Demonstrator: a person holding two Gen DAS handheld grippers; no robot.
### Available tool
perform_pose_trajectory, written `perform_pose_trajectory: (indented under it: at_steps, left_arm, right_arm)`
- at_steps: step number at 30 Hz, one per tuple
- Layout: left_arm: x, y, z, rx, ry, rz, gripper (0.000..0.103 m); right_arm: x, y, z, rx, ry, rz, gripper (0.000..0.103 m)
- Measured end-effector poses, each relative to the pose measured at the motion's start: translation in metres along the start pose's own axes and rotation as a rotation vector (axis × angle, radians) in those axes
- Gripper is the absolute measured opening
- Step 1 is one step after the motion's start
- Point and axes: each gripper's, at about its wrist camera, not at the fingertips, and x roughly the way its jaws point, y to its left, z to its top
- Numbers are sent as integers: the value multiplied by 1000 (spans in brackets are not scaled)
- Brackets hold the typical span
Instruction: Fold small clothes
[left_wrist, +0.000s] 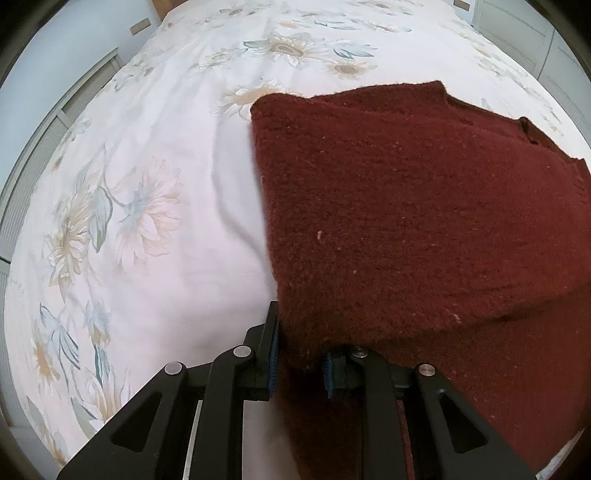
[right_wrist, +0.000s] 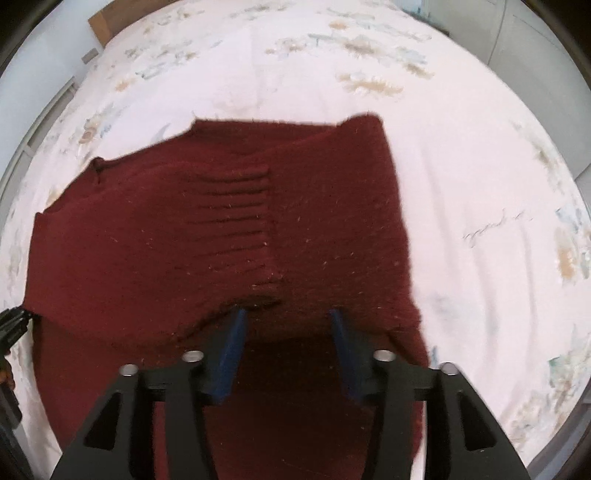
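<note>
A dark red knitted sweater (left_wrist: 388, 206) lies on the bed, its lower part doubled over the rest. My left gripper (left_wrist: 301, 363) is shut on the sweater's left edge, with the cloth pinched between its blue pads. In the right wrist view the sweater (right_wrist: 147, 240) shows a ribbed cuff (right_wrist: 236, 218) lying across its middle. My right gripper (right_wrist: 288, 325) stands open just above the folded edge, its blue fingers (right_wrist: 232, 343) apart and not pressing the cloth. The left gripper (right_wrist: 11, 325) shows at that view's left edge, at the sweater's corner.
The bed has a white sheet with pale flowers (left_wrist: 147, 206) that spreads all around the sweater. Grey-white cupboard fronts (left_wrist: 44, 122) stand along the left side and more cupboard fronts (left_wrist: 517, 33) at the far right. A wooden board (right_wrist: 103, 22) shows past the bed's far edge.
</note>
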Motion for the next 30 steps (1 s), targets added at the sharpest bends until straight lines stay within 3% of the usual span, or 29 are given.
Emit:
perform_pose_trajectory:
  at_steps: [2,5,7,9,10,14,20,22,27,30]
  left_arm:
    - [-6,3,2,-19,21,-9,25]
    - [-28,8,5,-62,-2,2,62]
    - [-45,7,7,-66,-31,-8,75]
    - [-61,0,12,-61,-57,-24,94]
    - [-66,-4,14,-58,-71,-26,98]
    - [-85,-37,26,-28,-136,-58,102]
    - [-65,-86,32,11,-166,-67,102]
    - [-53,-96,30,9,-155,-73,102]
    - [-13,-98,29,-11,-99,-64,102]
    - [-2,-104,22,0,-126,-33,102]
  right_arm:
    - [-11,4,2,-30,-27,-9,74]
    - [-31,17,4,-82,-73,-15,80]
    - [-43,28,6,-105,-110,-8,82]
    - [-52,43,9,-125,-155,2,85]
    - [-54,48,9,-133,-165,5,86]
    - [-56,79,6,-191,-217,18,103]
    - [-31,100,-6,-230,-216,48,103]
    - [-13,108,-9,-249,-203,24,103]
    - [28,103,-22,-254,-144,-29,103]
    - [44,92,-26,-223,-135,-17,103]
